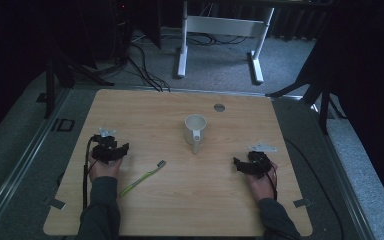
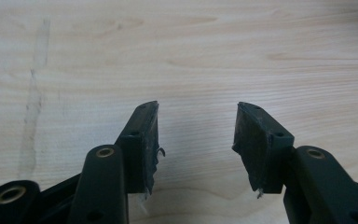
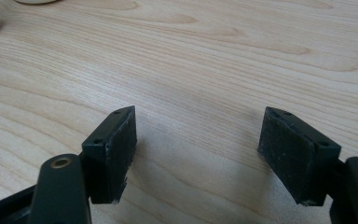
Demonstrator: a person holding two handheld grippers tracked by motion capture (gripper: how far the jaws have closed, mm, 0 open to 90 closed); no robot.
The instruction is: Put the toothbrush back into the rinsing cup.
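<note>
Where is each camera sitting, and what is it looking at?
High view: above the person's side, looking down on the table, mug and toothbrush; both forearms show.
Left gripper view: on the left gripper, facing bare wood between open fingers.
Right gripper view: on the right gripper, fingers apart; the mug's edge sits top left.
Shared: the wooden tabletop.

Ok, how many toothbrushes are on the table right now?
1. The green toothbrush lies flat on the table, just right of the left gripper and down-left of the white mug. None seems hidden.
</note>
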